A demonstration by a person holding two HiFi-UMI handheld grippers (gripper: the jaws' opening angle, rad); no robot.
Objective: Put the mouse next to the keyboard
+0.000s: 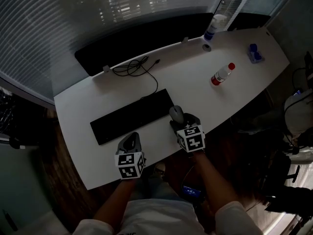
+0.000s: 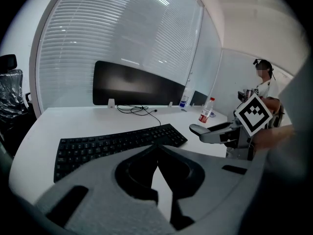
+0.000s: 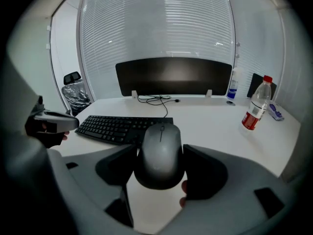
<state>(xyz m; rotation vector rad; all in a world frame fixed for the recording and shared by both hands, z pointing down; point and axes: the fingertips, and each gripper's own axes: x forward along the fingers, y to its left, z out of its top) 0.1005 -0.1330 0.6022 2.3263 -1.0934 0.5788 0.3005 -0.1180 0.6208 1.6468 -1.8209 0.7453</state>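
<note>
Mouse (image 3: 160, 153) sits clamped between the jaws of the right tool (image 1: 182, 123), just off the right end of the keyboard (image 1: 132, 115), evidently lined up for setting down on the surface (image 1: 195, 77). Left tool (image 2: 157, 168) hovers by the keyboard's near edge, jaws together, holding nothing.

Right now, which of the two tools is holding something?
The right tool, gripping the grey mouse near the keyboard's right end; the left tool's jaws are closed on nothing.
</note>
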